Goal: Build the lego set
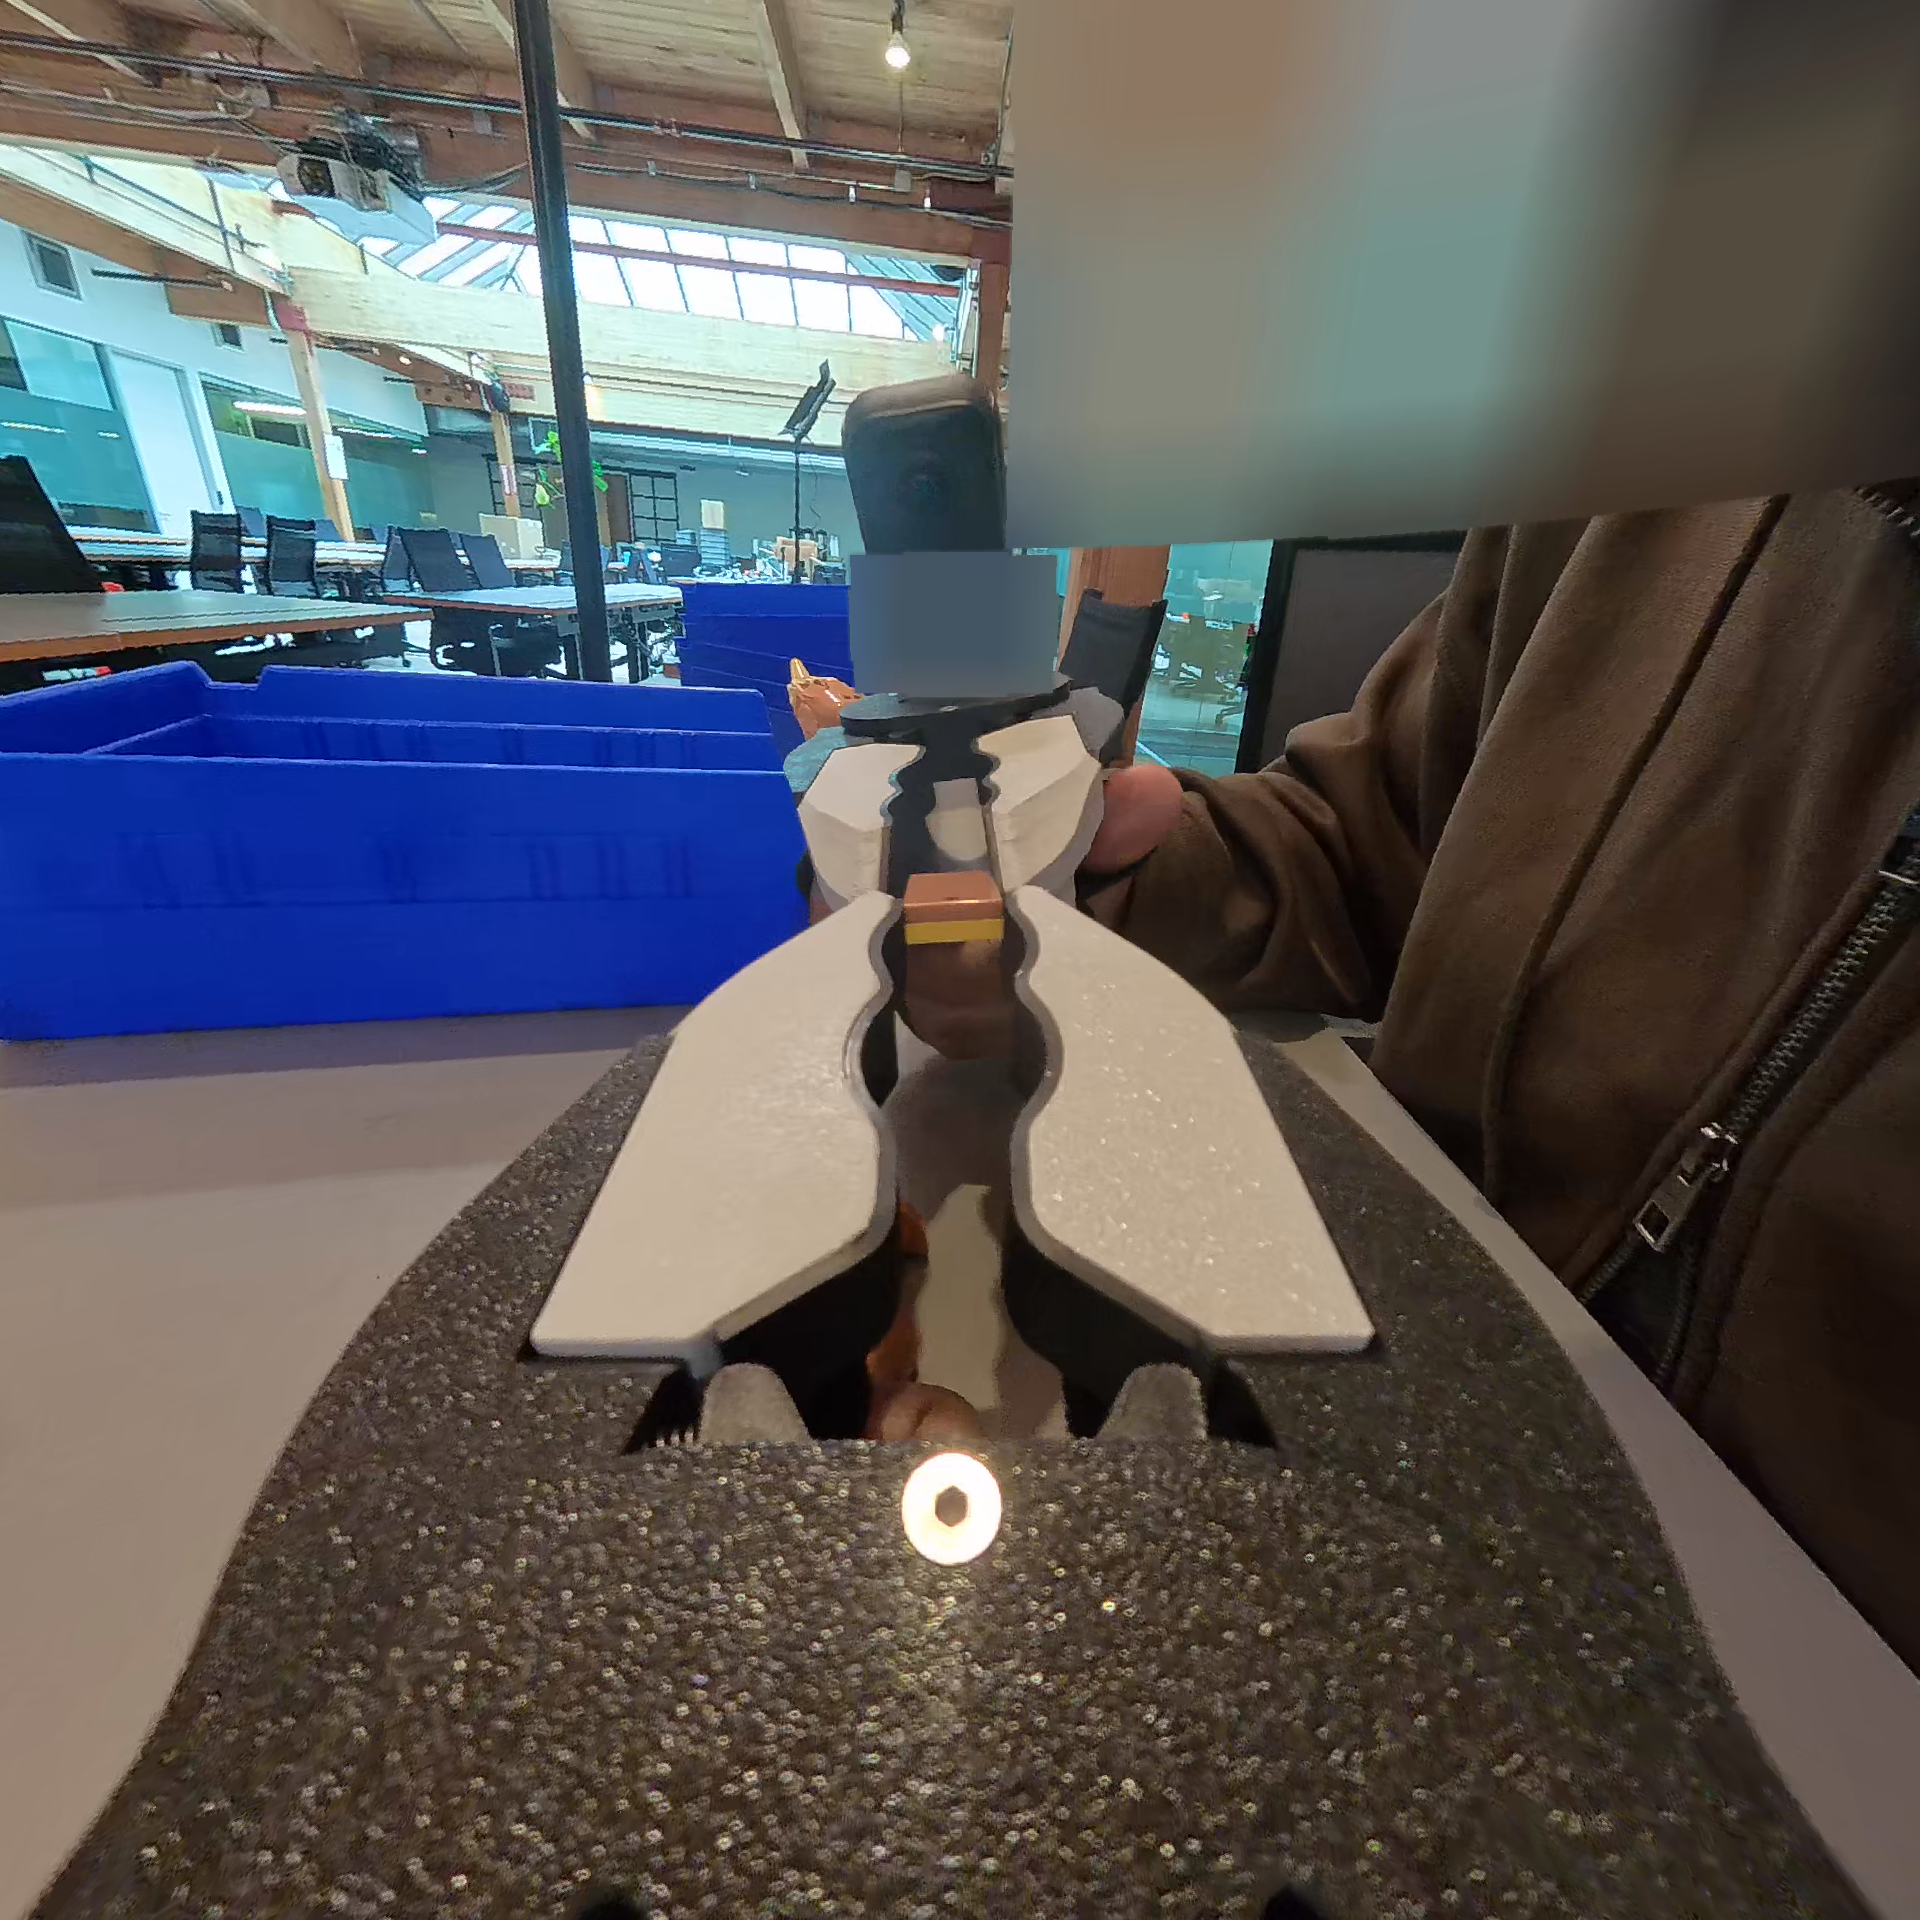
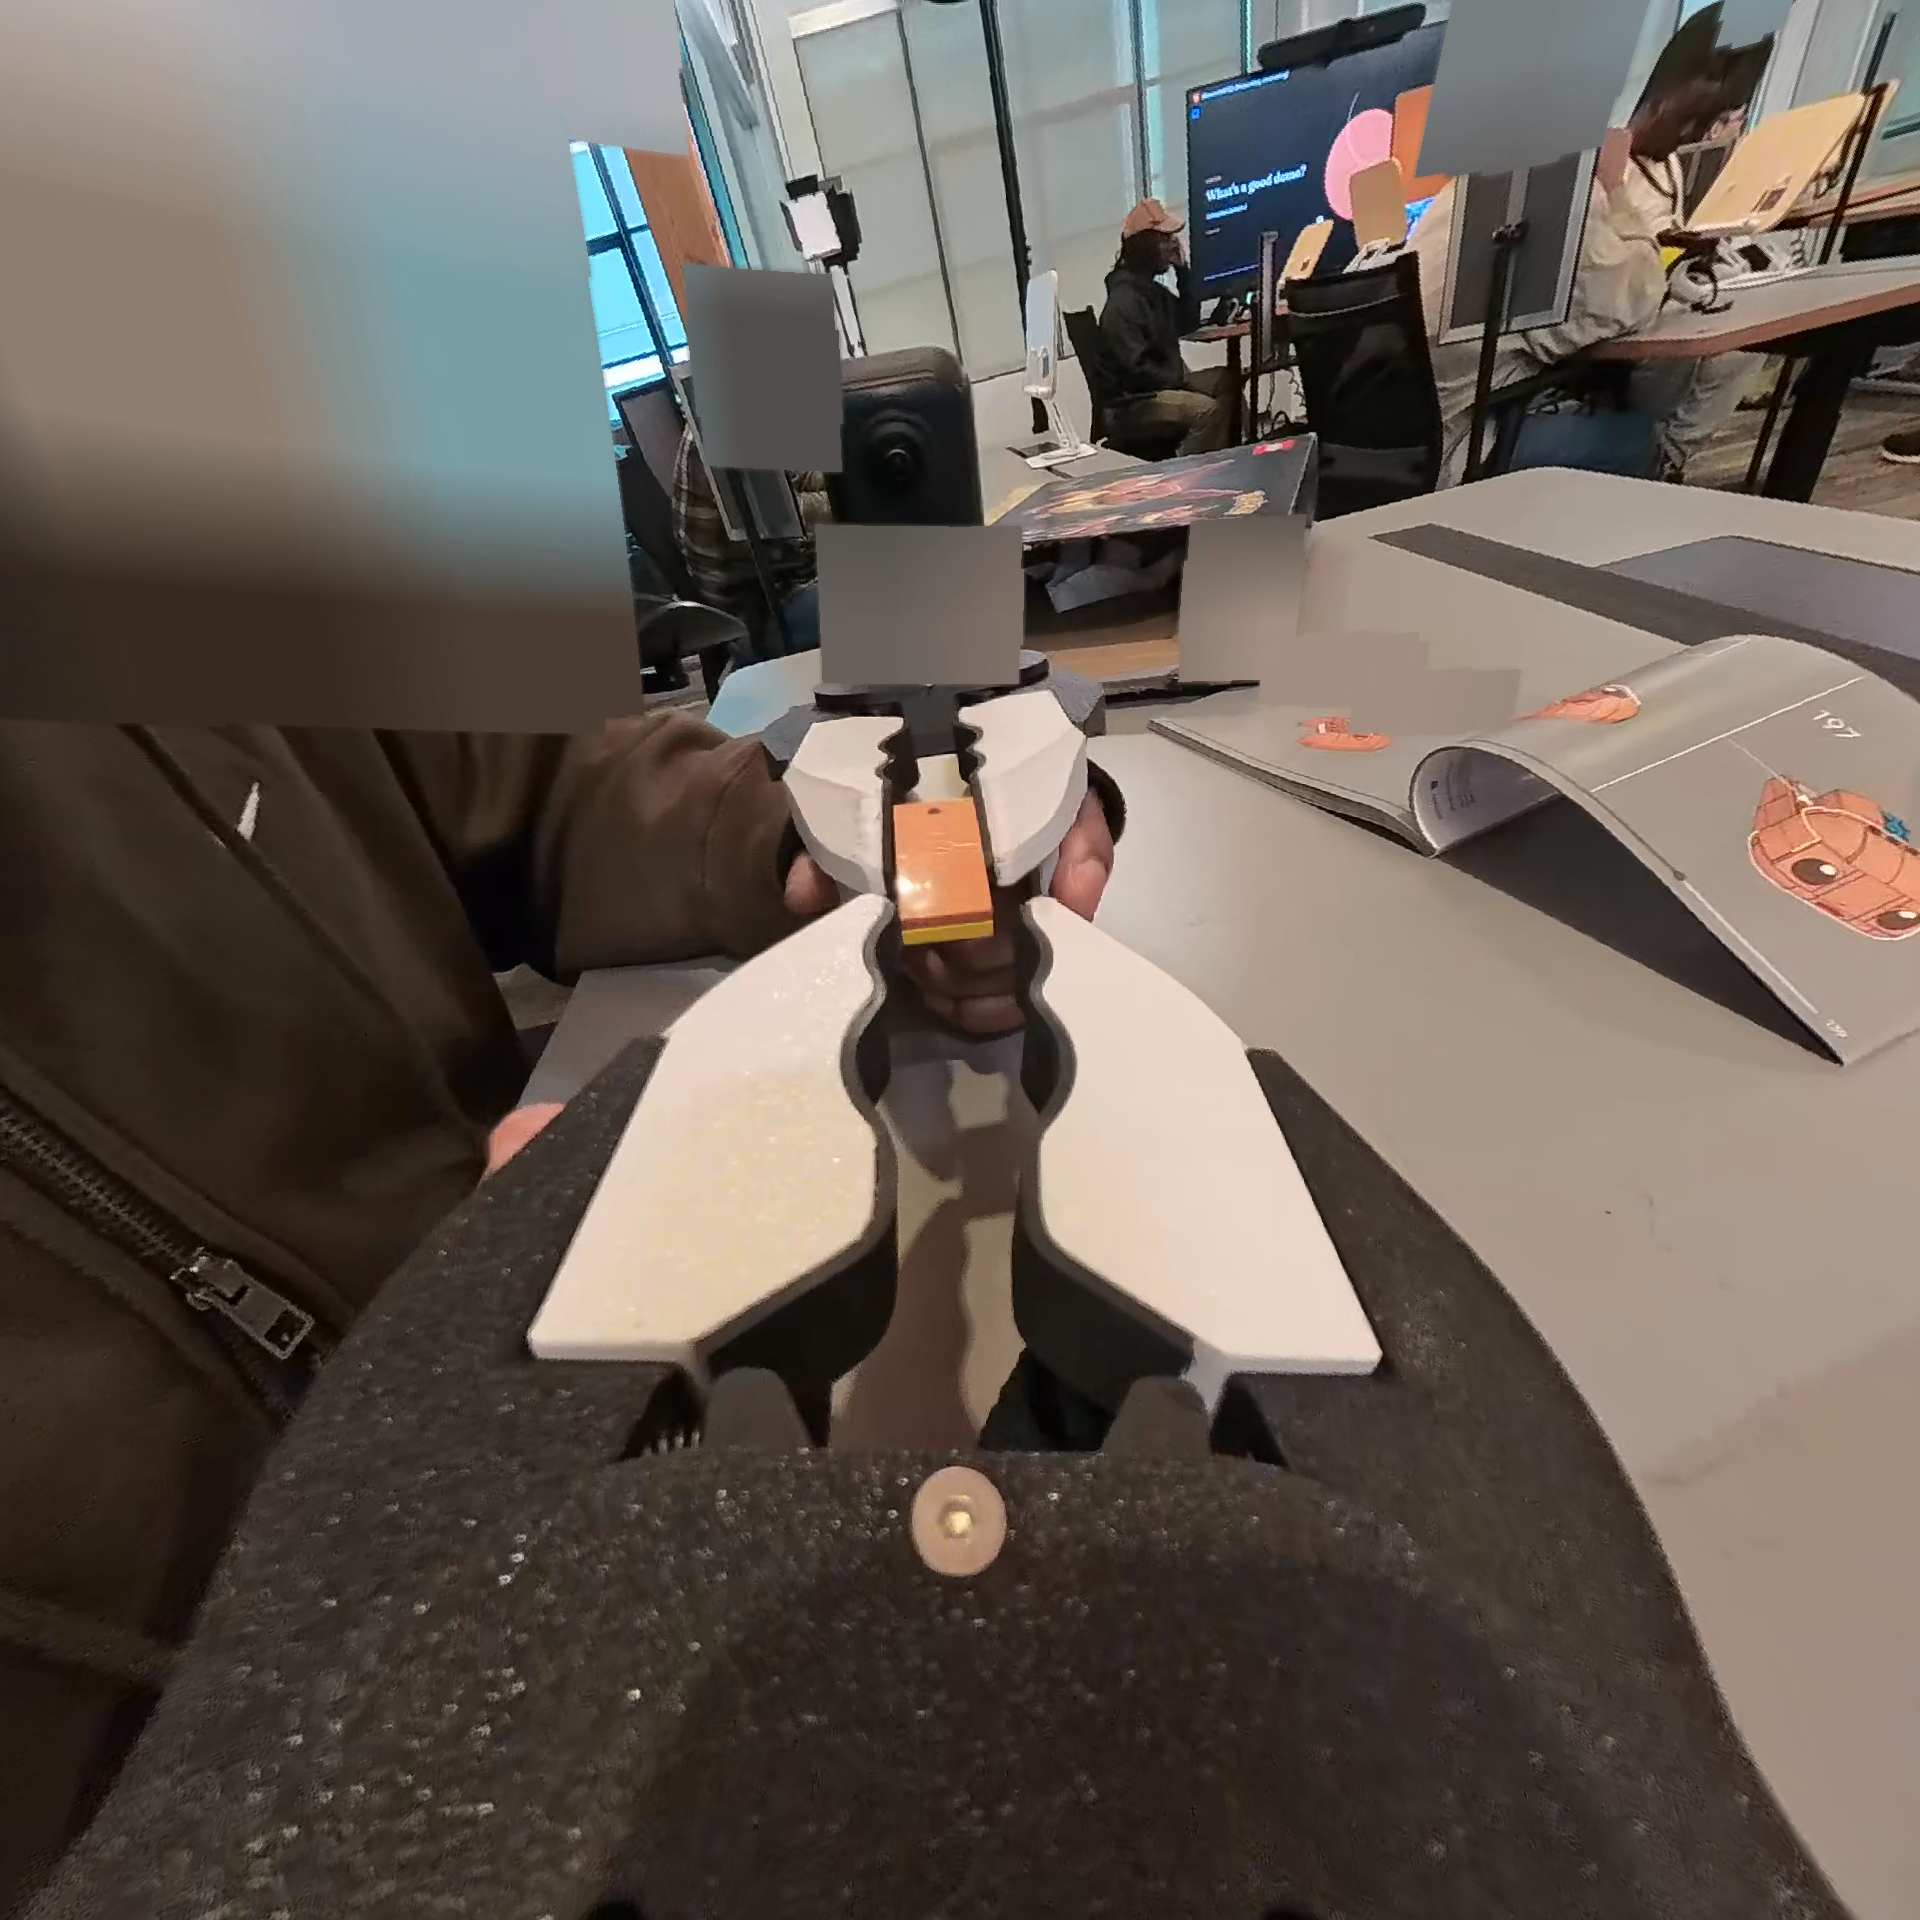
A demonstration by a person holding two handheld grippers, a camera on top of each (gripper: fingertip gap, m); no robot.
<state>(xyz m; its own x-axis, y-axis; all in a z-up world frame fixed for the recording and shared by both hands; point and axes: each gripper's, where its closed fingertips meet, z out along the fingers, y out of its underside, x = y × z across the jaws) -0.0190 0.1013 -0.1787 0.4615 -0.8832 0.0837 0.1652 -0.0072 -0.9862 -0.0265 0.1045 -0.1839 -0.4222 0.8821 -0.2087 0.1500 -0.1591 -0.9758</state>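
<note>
A small lego piece, an orange tile stacked on a yellow plate (image 1: 954,912), is held in the air between the two grippers, which face each other tip to tip. My left gripper (image 1: 958,920) is shut on it; the right wrist view shows the tile (image 2: 938,868) running back between the left gripper's fingers (image 2: 847,821). My right gripper (image 2: 961,935) has its tips on either side of the tile's near end, with a narrow gap on the right; I cannot tell if it grips. The right gripper's fingers (image 1: 847,831) also show in the left wrist view. A hand holds each gripper.
Blue bins (image 1: 384,862) stand on the grey table (image 1: 260,1195) at the left. Part of an orange lego model (image 1: 816,694) shows behind the right gripper. An open instruction booklet (image 2: 1558,821) and the set's box (image 2: 1164,488) lie at the right. A brown jacket (image 1: 1621,883) is close by. My two grippers' fingertips are within a few centimetres of each other.
</note>
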